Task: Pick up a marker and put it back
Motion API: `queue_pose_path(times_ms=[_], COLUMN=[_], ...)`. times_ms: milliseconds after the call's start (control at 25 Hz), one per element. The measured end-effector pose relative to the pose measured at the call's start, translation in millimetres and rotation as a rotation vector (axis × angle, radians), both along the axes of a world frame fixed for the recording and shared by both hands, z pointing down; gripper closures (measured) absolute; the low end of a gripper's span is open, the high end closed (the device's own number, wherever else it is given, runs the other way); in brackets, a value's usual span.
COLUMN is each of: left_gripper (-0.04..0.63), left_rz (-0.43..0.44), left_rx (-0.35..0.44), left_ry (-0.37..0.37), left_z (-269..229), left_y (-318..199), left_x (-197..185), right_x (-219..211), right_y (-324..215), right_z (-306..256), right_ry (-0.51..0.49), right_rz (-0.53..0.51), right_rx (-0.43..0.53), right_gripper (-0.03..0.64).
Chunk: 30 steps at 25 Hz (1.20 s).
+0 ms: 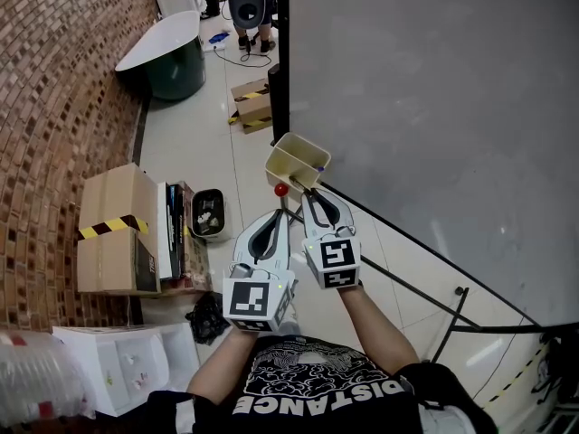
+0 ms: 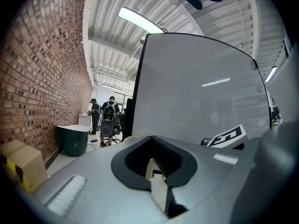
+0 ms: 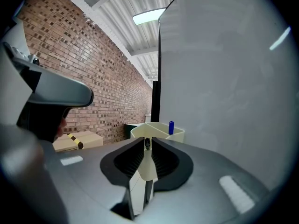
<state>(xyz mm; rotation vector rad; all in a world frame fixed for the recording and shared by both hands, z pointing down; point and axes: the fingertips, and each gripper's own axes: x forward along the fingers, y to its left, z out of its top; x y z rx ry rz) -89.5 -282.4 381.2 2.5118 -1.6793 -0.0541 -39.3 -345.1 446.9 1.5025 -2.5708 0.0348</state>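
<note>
Looking down, head view: both grippers held side by side in front of a grey whiteboard (image 1: pixel 434 107). A cream tray (image 1: pixel 291 152) sits at the board's near edge, and a blue marker (image 1: pixel 319 167) stands inside it at the board side. Right gripper (image 1: pixel 303 193) points at the tray, tips just beside its underside; contact cannot be told. Left gripper (image 1: pixel 279 215) is alongside, tips a little further back, near a small red knob (image 1: pixel 281 189). Cardboard box (image 1: pixel 113 233) with striped tape on the floor by the brick wall (image 1: pixel 45 80). Left gripper view: fingers drawn together at the tips, only a narrow slit behind them showing floor; nothing gripped. Whiteboard fills the upper right, green tub (image 2: pixel 72 139) and people (image 2: pixel 110 118) far back along the wall. Right gripper view: fingers closed to a thin slit, nothing held. Tray lies straight ahead just past the tips, with the marker upright in it, clear of the jaws
</note>
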Motion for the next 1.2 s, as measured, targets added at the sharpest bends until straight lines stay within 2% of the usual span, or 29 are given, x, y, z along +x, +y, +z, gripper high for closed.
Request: queue_pose_path(times_ms=[320,560,1000,1200], left_gripper=[0.589,0.589,0.589,0.589], left_rz=[-0.002,-0.002,0.0,-0.008], left_rx=[0.007,0.021,0.055,0.07], left_ry=[0.001,-0.006,-0.016,-0.003], left_z=[0,-6,-18,-26], left_y=[9,19,66,94], left_x=[4,12,34,45], right_x=[4,14,32,43], right_y=[15,35,103,139], right_z=[-15,-48,-94,-107], right_ry=[-0.018,-0.056,-0.099,-0.086], right_rz=[-0.006,-0.008,-0.029,-0.03], right_rx=[0.028,0.09,0.185,0.217], right_gripper=[0.583,0.583,0.583,0.583])
